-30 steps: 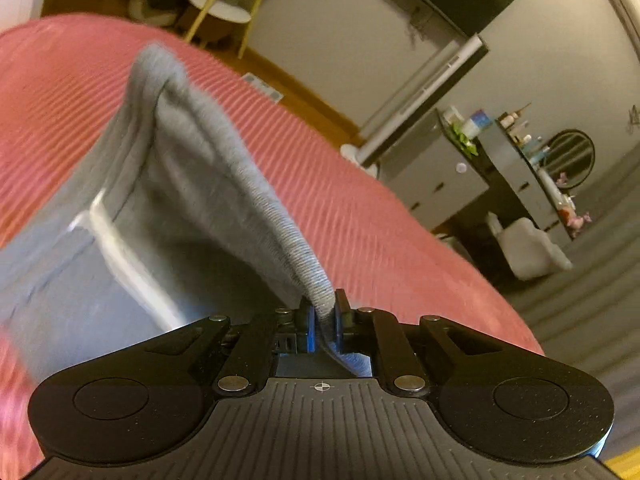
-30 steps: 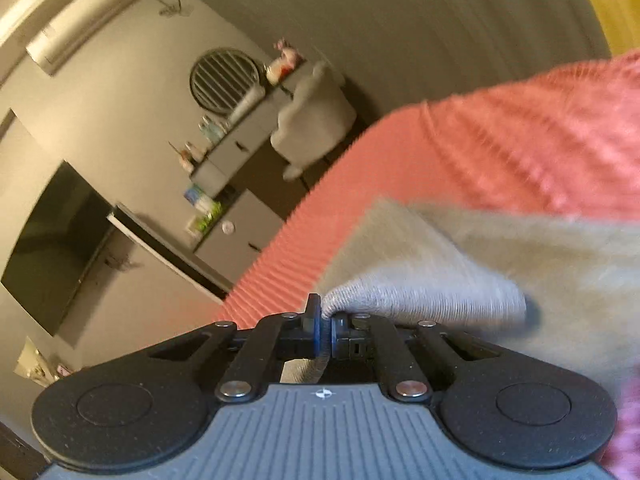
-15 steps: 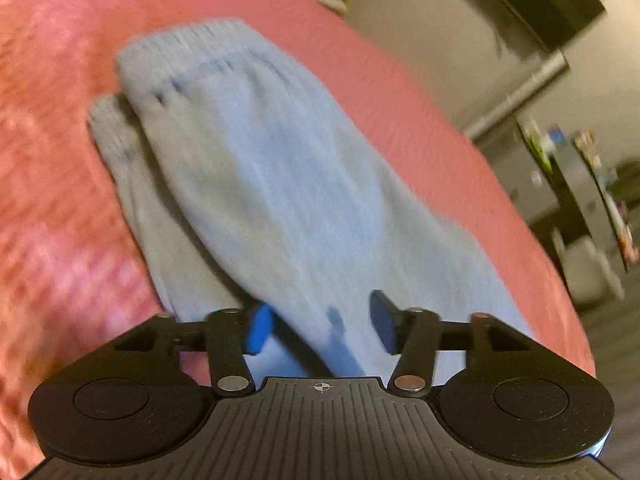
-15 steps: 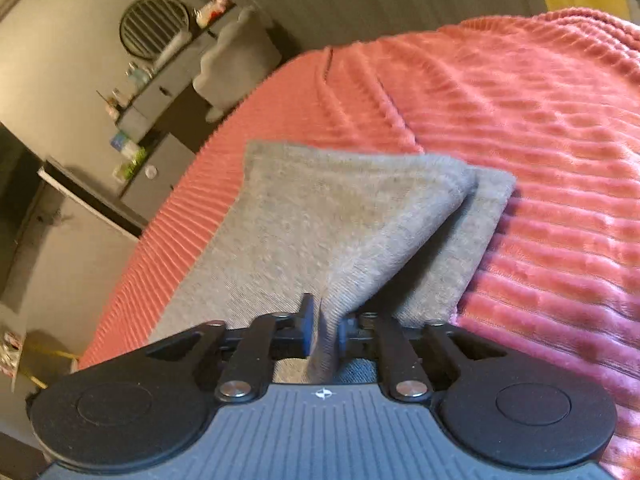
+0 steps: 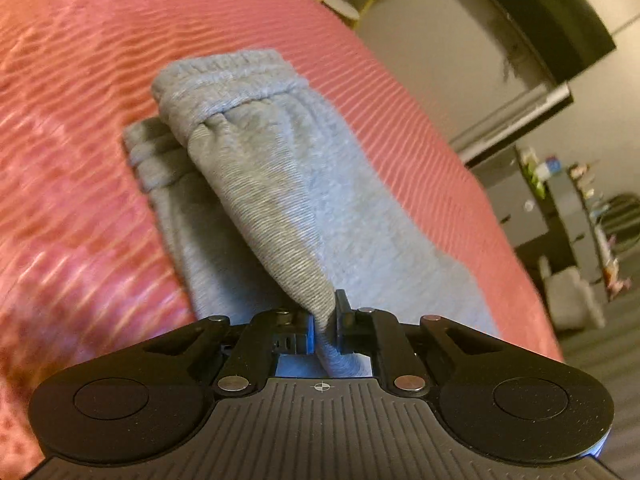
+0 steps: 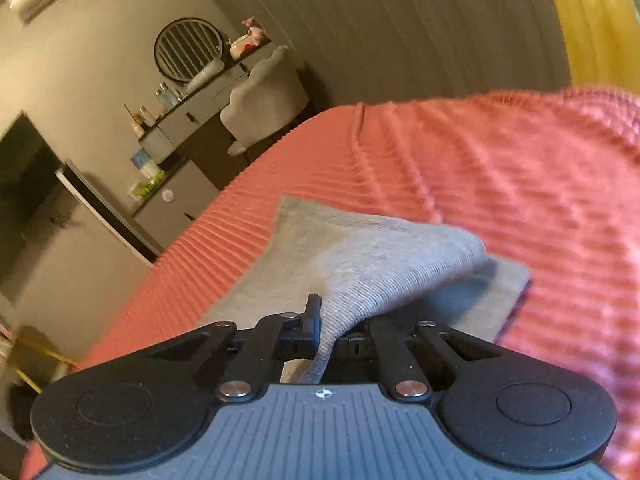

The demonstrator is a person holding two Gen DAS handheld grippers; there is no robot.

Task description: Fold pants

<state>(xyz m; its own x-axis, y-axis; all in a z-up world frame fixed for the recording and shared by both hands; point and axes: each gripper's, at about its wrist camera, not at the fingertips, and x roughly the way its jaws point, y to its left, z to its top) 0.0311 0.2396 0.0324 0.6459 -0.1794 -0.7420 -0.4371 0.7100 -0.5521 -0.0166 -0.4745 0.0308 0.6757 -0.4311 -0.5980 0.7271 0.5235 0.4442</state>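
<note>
The grey knit pants [image 5: 280, 184] lie folded on the red ribbed bedspread [image 5: 80, 128]. In the left wrist view the elastic waistband end lies far from me, with a second layer beneath it. My left gripper [image 5: 324, 320] is shut on a pinched fold of the top layer and lifts it into a ridge. In the right wrist view the pants [image 6: 360, 256] show their plain end on the bedspread [image 6: 520, 184]. My right gripper [image 6: 332, 332] is shut on a raised fold of the top layer.
The bed's edge runs close past the pants in both views. Beyond it stand a grey dresser [image 6: 188, 120] with bottles, a pale chair [image 6: 264, 96], a round mirror [image 6: 188, 50], a dark screen [image 5: 540, 20] and a small round table [image 5: 332, 0].
Half a second ago my left gripper was open above the flat pants; now it is shut on a fold and lifts it. My right gripper has kept its hold and tilted up.
</note>
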